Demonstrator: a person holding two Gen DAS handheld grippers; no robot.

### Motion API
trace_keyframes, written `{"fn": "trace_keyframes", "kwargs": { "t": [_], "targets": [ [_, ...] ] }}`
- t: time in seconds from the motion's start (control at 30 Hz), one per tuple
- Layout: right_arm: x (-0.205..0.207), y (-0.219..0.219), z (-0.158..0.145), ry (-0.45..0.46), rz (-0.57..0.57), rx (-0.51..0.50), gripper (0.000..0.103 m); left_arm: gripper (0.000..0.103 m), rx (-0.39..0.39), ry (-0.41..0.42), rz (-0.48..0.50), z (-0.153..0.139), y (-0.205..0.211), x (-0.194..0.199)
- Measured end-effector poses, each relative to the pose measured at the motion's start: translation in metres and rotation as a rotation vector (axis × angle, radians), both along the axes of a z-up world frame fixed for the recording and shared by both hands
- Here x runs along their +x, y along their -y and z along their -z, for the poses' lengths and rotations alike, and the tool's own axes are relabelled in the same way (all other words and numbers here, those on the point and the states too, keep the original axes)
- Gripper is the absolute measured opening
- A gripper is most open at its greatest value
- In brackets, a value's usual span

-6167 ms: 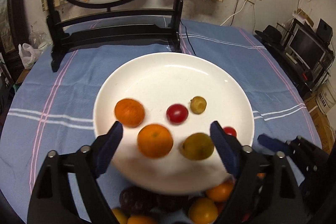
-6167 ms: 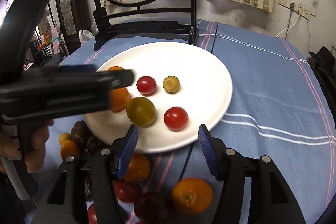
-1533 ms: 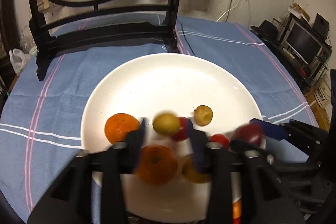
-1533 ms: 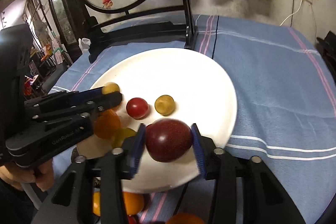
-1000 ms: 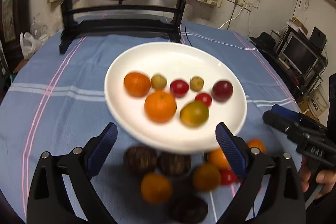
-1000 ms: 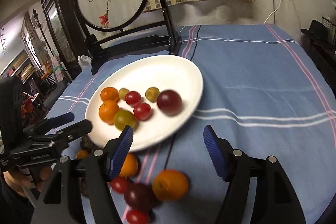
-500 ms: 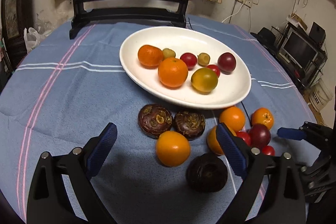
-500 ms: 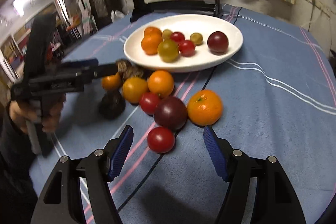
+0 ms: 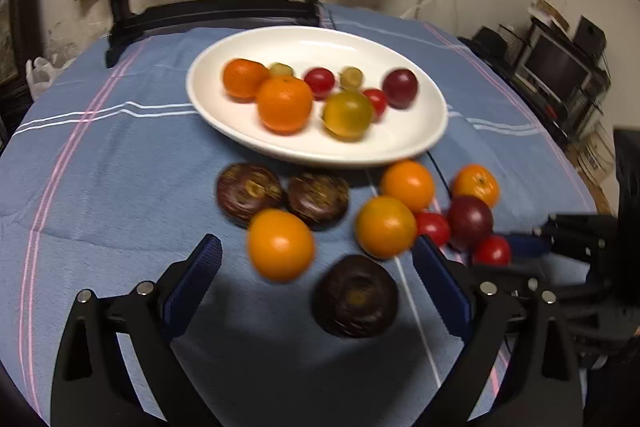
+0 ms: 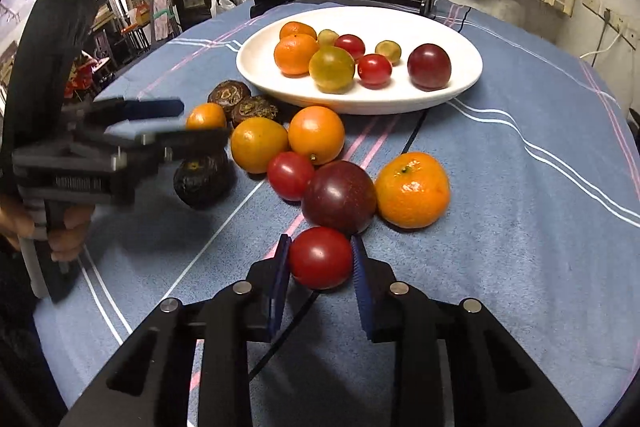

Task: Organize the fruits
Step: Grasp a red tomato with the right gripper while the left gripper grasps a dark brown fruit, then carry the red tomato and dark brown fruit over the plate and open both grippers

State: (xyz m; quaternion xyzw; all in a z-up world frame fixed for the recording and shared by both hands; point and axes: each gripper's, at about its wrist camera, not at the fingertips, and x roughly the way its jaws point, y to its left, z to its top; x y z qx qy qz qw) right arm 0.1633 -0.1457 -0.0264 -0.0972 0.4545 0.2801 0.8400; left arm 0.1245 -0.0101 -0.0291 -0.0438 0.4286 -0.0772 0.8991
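Observation:
A white plate (image 9: 416, 143) (image 10: 464, 39) holds several small fruits: oranges, tomatoes, a plum. Loose fruit lies on the blue cloth in front of it. My right gripper (image 10: 320, 241) is closing its jaws on a red tomato (image 10: 320, 261), and both blue pads touch its sides; the tomato (image 9: 493, 251) also shows in the left wrist view at that gripper's tip. A dark plum (image 10: 339, 197) and a mandarin (image 10: 412, 189) lie just beyond it. My left gripper (image 9: 316, 245) hangs open above an orange fruit (image 9: 280, 245) and a dark brown fruit (image 9: 356, 295), holding nothing.
A black wooden stand (image 9: 208, 7) with a round painted screen rises behind the plate. Two more dark brown fruits (image 9: 248, 193) sit near the plate's front rim. A black cable (image 10: 414, 131) runs across the cloth. Shelves with electronics (image 9: 556, 67) stand off to the right.
The right gripper dropped toward the cloth and closed from wide open onto the red tomato. The left gripper moved closer to the loose fruit, still open.

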Motion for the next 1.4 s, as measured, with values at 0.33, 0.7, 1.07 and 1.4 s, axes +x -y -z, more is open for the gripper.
{"fn": "trace_keyframes", "kwargs": {
  "t": [0.33,0.7,1.07,1.4],
  "targets": [
    [-0.002,0.003,-0.004,-0.004,-0.005,0.018,0.03,0.094,0.03,-0.08,0.078,0.016,0.02,-0.002],
    [-0.009,0.001,-0.013,-0.003,-0.054,0.069,0.03,0.081,0.111,-0.064,0.119,0.021,0.033,-0.008],
    [-0.007,0.0,-0.01,-0.001,-0.045,0.055,0.03,0.043,0.145,-0.044,0.062,0.016,0.027,-0.013],
    [-0.011,0.005,-0.025,0.041,-0.049,0.112,0.03,0.043,0.141,0.015,0.066,-0.002,0.027,-0.036]
  ]
}}
